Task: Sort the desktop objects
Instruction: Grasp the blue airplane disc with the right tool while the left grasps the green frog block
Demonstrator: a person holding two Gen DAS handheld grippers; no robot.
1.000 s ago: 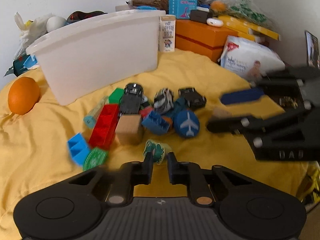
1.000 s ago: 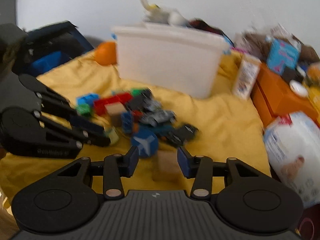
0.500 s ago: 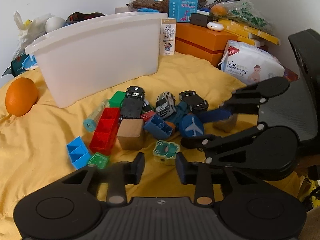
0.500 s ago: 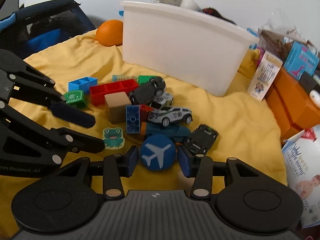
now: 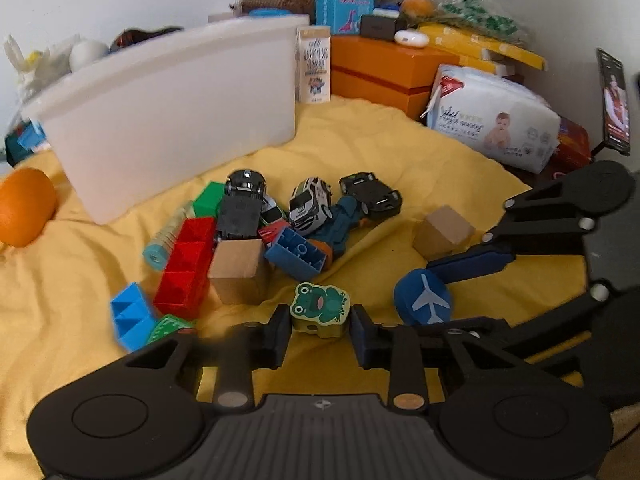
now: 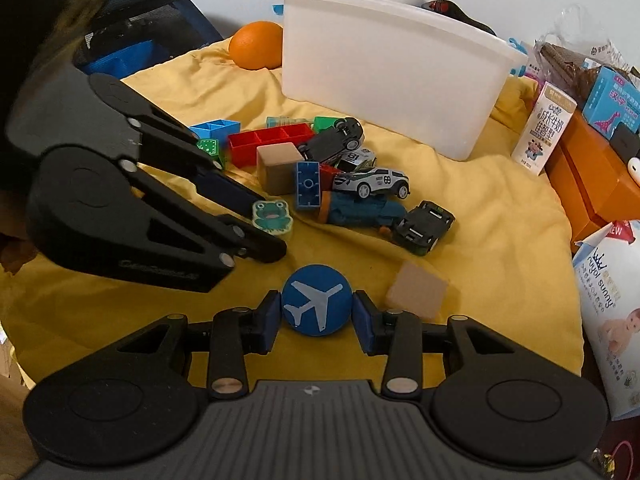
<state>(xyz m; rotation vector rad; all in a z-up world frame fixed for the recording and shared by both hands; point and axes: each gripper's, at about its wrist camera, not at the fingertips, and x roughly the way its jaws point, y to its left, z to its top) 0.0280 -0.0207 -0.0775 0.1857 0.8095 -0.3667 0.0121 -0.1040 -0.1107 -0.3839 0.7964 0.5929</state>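
A pile of toys lies on the yellow cloth (image 5: 380,140): toy cars (image 5: 310,200), a red brick (image 5: 186,266), blue bricks (image 5: 296,254) and wooden cubes (image 5: 238,276). My left gripper (image 5: 320,326) has its fingers against both sides of a green frog block (image 5: 320,308). My right gripper (image 6: 316,314) is shut on a blue disc with a white plane (image 6: 317,306), held away from the pile. The disc also shows in the left wrist view (image 5: 424,300). A loose wooden cube (image 6: 416,294) lies right of the disc.
A white plastic bin (image 5: 172,108) stands behind the pile, also in the right wrist view (image 6: 392,68). An orange (image 5: 24,206) lies at the left. Orange boxes (image 5: 384,72), a milk carton (image 5: 314,64) and a wipes pack (image 5: 492,120) crowd the back right.
My right gripper has taken the blue plane disc out of the pile and drawn it back. My left gripper opened, moved forward and now brackets the frog block.
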